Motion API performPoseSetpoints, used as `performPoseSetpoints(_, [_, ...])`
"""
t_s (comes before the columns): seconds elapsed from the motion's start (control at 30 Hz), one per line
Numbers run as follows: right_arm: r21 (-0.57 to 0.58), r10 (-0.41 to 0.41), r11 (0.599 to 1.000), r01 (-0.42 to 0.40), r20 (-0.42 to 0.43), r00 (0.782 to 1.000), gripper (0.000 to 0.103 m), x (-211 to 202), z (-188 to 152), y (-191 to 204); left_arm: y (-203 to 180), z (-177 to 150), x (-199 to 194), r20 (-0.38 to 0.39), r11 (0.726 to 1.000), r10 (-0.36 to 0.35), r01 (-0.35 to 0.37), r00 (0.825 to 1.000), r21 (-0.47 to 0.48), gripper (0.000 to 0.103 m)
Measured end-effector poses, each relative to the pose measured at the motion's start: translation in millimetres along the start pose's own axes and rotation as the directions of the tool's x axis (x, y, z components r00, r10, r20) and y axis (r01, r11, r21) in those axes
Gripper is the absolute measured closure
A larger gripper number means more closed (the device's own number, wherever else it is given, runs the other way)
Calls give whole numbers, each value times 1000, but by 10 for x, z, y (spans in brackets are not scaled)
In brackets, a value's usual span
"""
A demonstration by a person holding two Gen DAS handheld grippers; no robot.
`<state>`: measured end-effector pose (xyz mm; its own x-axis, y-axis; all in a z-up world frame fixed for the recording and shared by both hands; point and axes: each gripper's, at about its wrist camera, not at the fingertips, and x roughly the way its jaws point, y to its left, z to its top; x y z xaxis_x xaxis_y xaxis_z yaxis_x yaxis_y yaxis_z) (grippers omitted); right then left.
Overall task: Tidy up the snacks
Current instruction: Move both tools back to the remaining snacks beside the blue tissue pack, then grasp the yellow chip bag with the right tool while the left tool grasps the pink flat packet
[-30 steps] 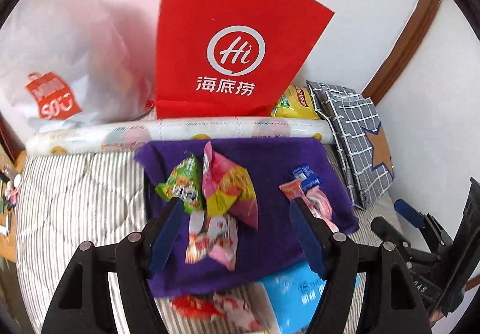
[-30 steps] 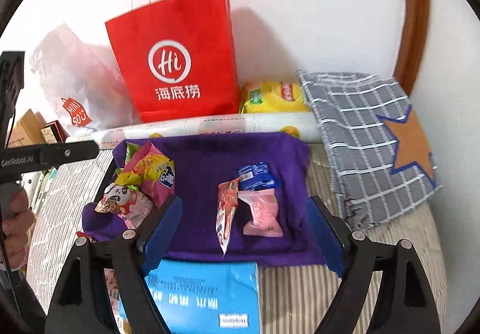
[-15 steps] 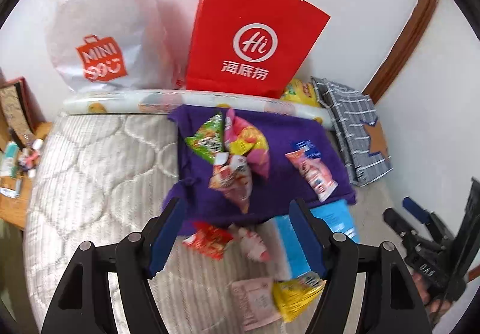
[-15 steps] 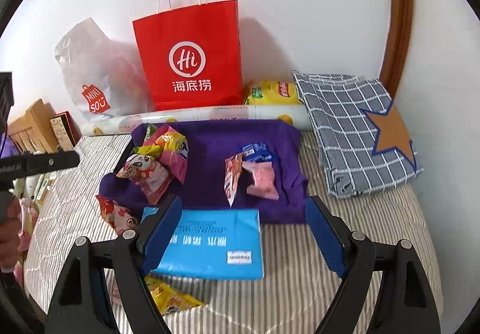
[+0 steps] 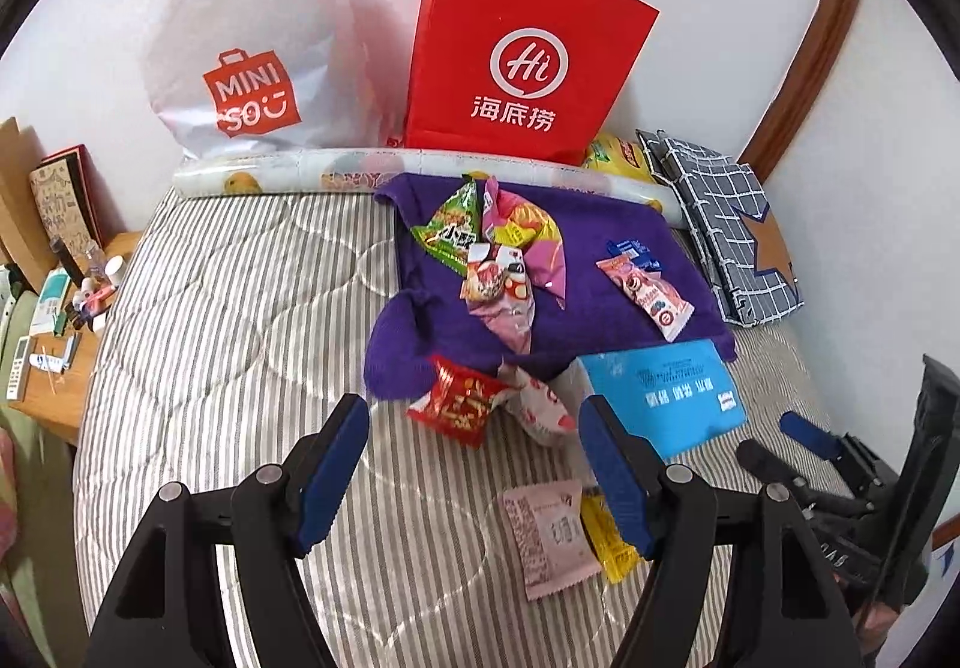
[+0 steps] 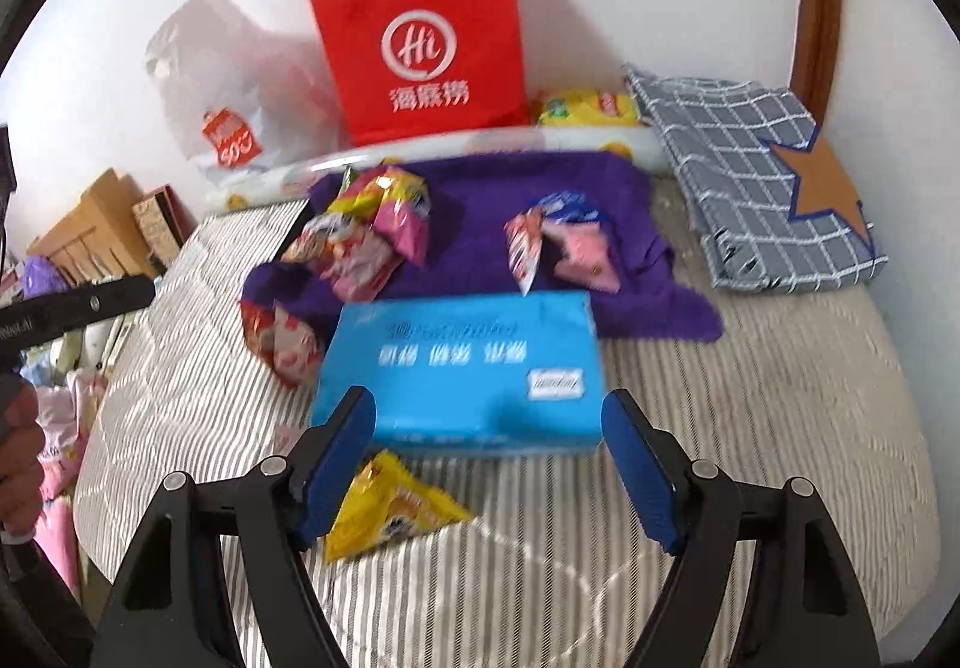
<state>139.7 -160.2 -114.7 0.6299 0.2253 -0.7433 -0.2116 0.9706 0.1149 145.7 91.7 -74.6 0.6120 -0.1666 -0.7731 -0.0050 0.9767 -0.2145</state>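
Purple cloth (image 5: 606, 248) ahead of the empty, half-open left gripper (image 5: 474, 464) bears a few snacks (image 5: 498, 248); others lie loose nearer. Right gripper (image 6: 489, 449), narrowing, empty. Sorting barely begun.

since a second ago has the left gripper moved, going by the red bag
Yes. The left gripper has backed away from the red bag: the bag looks smaller and farther off, and snacks on the striped mattress now show beneath its open, empty jaws.
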Motion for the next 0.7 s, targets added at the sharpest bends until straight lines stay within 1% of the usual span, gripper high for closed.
performPoseSetpoints(0.27, [-25, -7, 1000, 6, -43, 999, 24, 156, -240, 196, 62, -188, -32, -29, 1000, -20, 20, 999, -9, 32])
performPoseSetpoints(0.4, [-37, 3, 999, -5, -62, 998, 24, 253, -307, 275, 105, -264, -35, -44, 999, -31, 30, 999, -16, 32])
performPoseSetpoints(0.47, [-46, -5, 999, 1, -72, 997, 24, 312, -329, 326, 121, -291, -40, -45, 999, -30, 30, 999, -18, 32])
performPoseSetpoints(0.6, [-79, -45, 996, 39, -86, 995, 24, 421, -381, 412, 142, -335, -36, -49, 999, -36, 34, 998, -23, 32])
performPoseSetpoints(0.7, [-84, -45, 996, 37, -89, 995, 21, 455, -412, 426, 126, -357, 7, -62, 1000, -31, 30, 998, -10, 32])
